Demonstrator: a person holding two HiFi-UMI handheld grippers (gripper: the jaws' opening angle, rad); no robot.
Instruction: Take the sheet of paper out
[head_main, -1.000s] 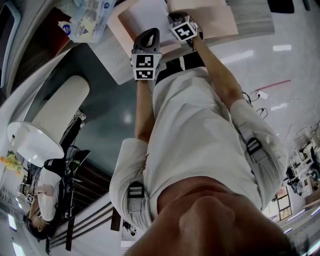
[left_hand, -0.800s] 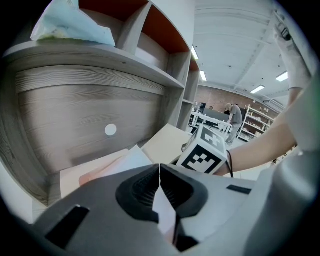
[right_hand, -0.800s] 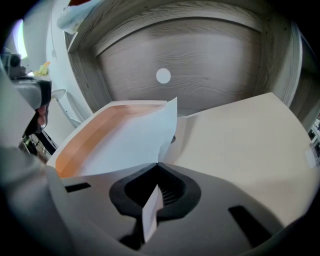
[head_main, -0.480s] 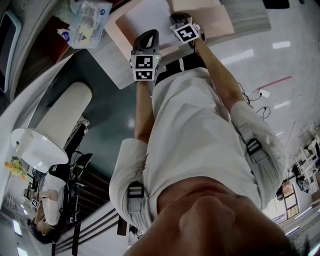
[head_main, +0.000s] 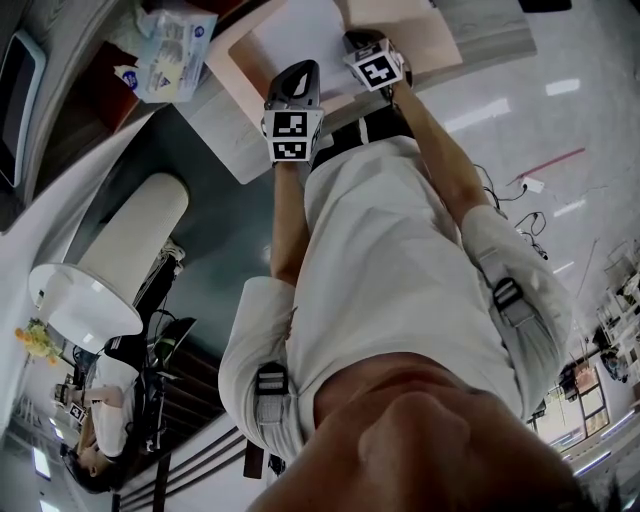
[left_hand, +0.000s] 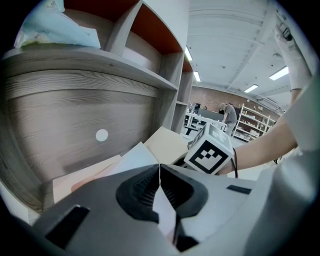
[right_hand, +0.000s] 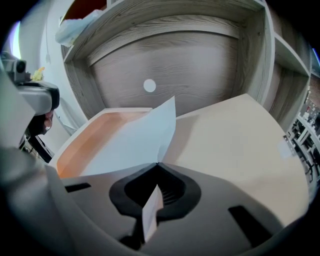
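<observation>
A peach folder (head_main: 243, 60) lies open on the wooden desk in front of a shelf unit, and a white sheet of paper (head_main: 290, 30) rests in it. My right gripper (head_main: 358, 38) is shut on the sheet's near edge. In the right gripper view the sheet (right_hand: 135, 140) curls up from the orange inside (right_hand: 82, 140), beside the cream cover flap (right_hand: 235, 145). My left gripper (head_main: 297, 70) is shut on a thin pale edge at the folder's (left_hand: 75, 180) near side. The sheet (left_hand: 131, 156) shows just beyond its jaws.
A wooden back panel (right_hand: 190, 65) with a white dot closes the desk nook, with shelves above and at the right. A plastic packet (head_main: 165, 50) lies on the shelf to the left. A round white table (head_main: 85, 290) and a seated person (head_main: 105, 390) are behind.
My right gripper has shifted slightly to the right with the sheet still pinched. The left gripper stays where it was.
</observation>
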